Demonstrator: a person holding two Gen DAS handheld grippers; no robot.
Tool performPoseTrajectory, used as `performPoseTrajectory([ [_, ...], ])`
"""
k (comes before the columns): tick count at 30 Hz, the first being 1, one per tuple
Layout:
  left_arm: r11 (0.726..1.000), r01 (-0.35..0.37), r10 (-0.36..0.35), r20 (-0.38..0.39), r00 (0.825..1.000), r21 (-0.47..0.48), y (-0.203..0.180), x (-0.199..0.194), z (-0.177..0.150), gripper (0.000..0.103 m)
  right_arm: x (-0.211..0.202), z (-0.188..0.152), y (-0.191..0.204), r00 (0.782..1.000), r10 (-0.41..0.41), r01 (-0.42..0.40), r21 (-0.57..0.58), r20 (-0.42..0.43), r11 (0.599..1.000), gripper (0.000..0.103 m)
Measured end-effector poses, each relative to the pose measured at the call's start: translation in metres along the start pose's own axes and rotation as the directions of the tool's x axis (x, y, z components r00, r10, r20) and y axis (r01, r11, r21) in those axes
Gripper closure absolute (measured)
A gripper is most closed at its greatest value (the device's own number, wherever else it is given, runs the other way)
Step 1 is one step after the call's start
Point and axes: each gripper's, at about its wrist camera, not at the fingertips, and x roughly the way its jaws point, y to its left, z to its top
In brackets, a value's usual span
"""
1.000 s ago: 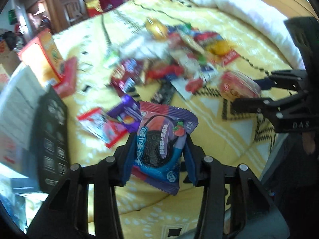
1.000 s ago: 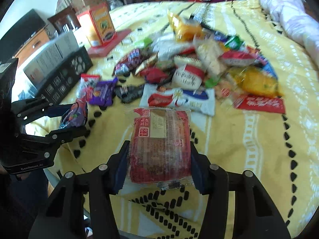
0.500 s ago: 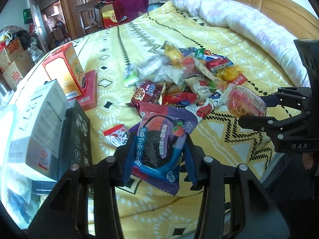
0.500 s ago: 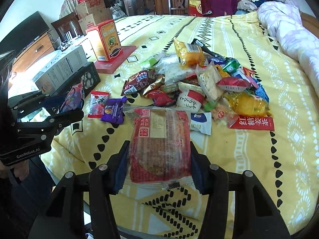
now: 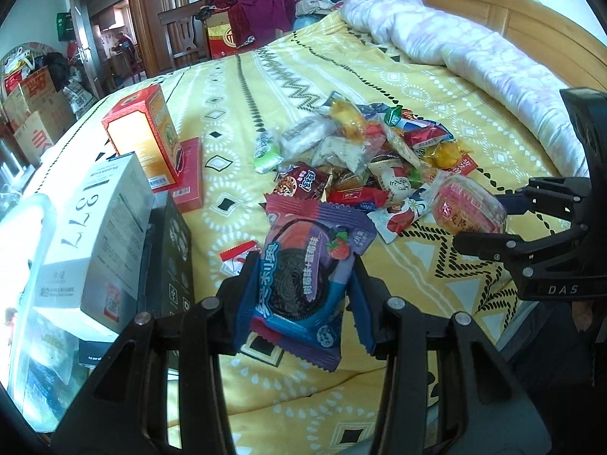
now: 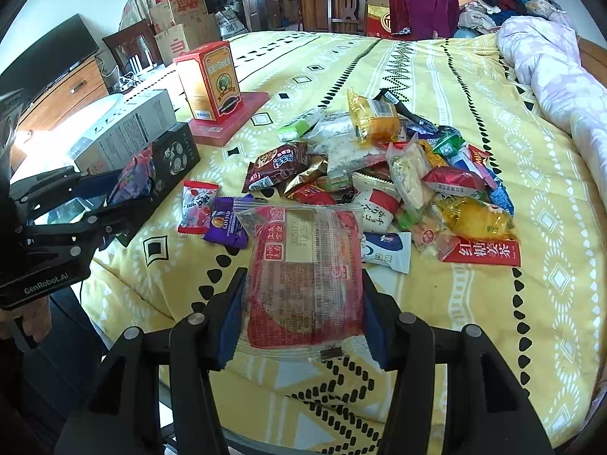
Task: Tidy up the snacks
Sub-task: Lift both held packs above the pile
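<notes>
A yellow bed (image 6: pixel 474 87) carried a snack pile (image 6: pixel 387 174) at frame centre; the left gripper (image 5: pixel 299 288) clamped a cookie packet (image 5: pixel 303 276), the right gripper (image 6: pixel 303 295) what looked like a wrapped cake (image 6: pixel 303 273).

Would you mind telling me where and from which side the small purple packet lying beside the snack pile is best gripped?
Grip the purple packet across its narrow middle, coming from above: it lies flat on the bedspread, and a red-and-white sachet touches its left side.
</notes>
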Motion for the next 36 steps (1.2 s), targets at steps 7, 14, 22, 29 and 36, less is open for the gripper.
performPoseTrajectory([
  [7,1.000,0.006,-0.006,-0.016,1.000,0.005,-0.008,0.007,-0.001,0.058,0.015,-0.010,-0.015,0.999,0.004,-0.002,0.069,-0.032,0.998,0.045],
  [14,0.999,-0.016,0.018,-0.085,0.996,0.034,-0.025,0.043,-0.007,0.056,0.030,-0.025,-0.039,0.999,-0.018,0.024,0.132,-0.044,0.991,0.041],
  [22,0.992,-0.085,0.071,-0.157,0.985,-0.091,-0.033,0.104,-0.033,0.009,0.068,-0.051,-0.066,0.999,-0.043,0.046,0.199,-0.020,0.979,0.032],
  [29,0.976,-0.080,0.061,-0.100,0.993,-0.204,-0.025,0.117,-0.046,0.000,0.079,-0.053,-0.050,1.000,-0.027,0.026,0.103,0.011,0.994,0.000],
  [36,0.975,-0.054,0.035,-0.089,0.995,-0.216,-0.017,0.120,-0.044,0.000,0.081,-0.061,-0.047,0.997,-0.035,0.030,0.080,0.067,0.996,0.000],
])
